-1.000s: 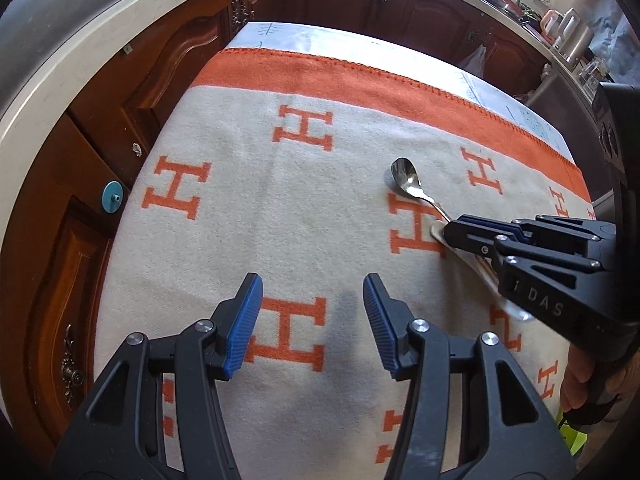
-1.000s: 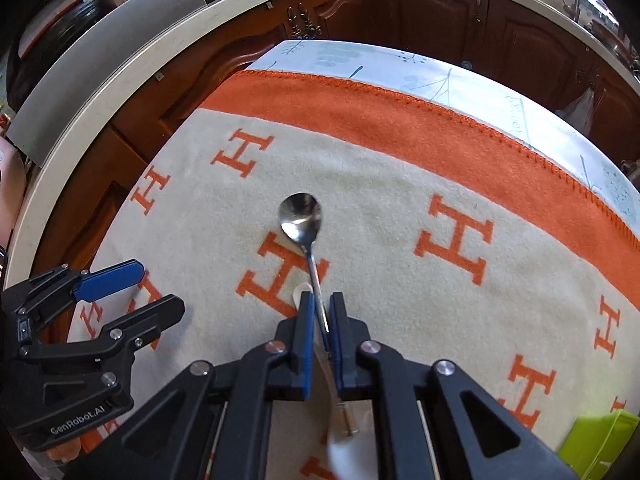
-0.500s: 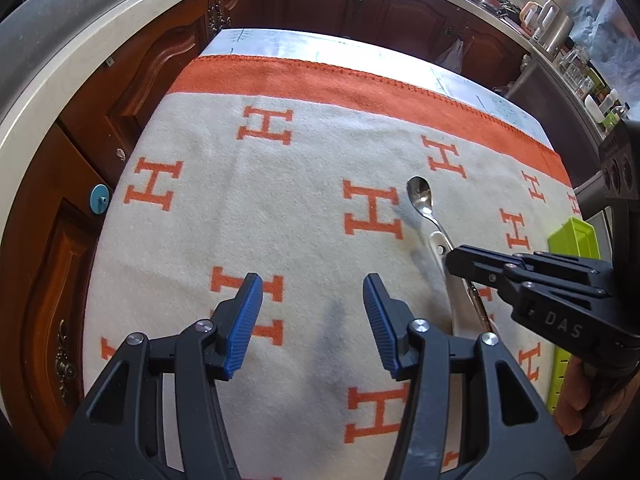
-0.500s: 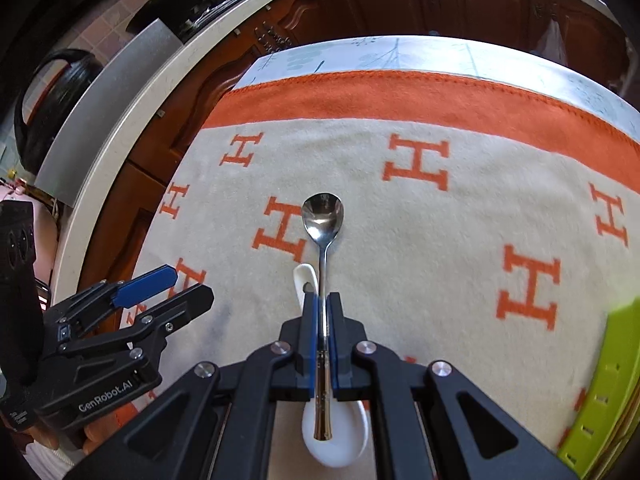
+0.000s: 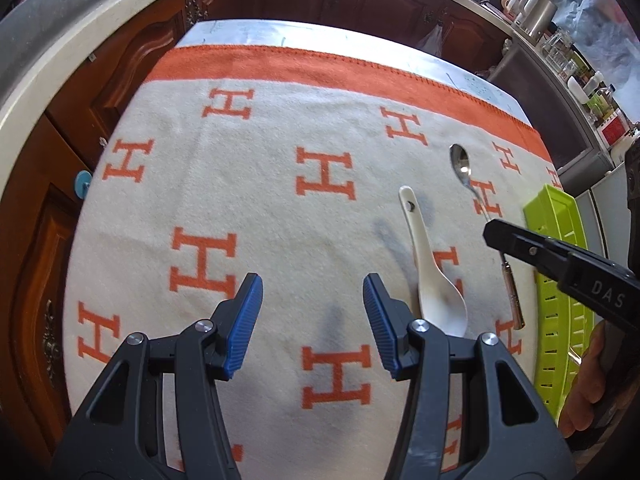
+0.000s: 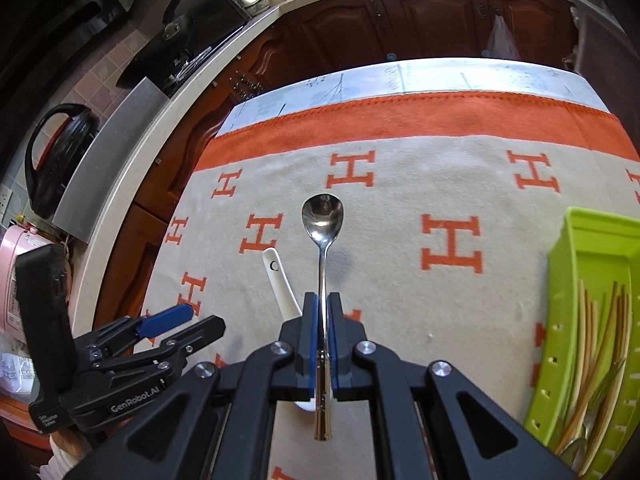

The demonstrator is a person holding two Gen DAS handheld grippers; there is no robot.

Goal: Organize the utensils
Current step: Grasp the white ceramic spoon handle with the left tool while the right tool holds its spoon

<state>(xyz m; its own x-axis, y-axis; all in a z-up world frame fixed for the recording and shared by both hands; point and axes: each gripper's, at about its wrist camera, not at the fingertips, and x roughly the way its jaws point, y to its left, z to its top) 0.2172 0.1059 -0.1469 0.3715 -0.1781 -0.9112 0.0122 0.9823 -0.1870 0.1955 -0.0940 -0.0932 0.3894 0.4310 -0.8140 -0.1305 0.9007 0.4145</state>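
My right gripper [image 6: 321, 300] is shut on the handle of a steel spoon [image 6: 322, 224] and holds it above the blanket, bowl pointing away. The spoon also shows in the left wrist view [image 5: 461, 162], with the right gripper [image 5: 490, 236] on it. A white ceramic spoon [image 5: 434, 284] lies on the blanket, partly hidden under my right gripper in the right wrist view [image 6: 278, 280]. My left gripper [image 5: 312, 316] is open and empty, just left of the white spoon. A green utensil tray [image 6: 592, 320] at the right holds chopsticks and cutlery.
A cream blanket [image 5: 240, 200] with orange H marks covers the table. Dark wood cabinets [image 6: 420, 20] and a pale countertop [image 5: 48, 52] curve round the far and left sides. A black pot [image 6: 56, 156] stands at the left.
My right gripper has lifted the steel spoon off the blanket and moved it right toward the green tray. The white spoon stays lying on the blanket. My left gripper stays open.
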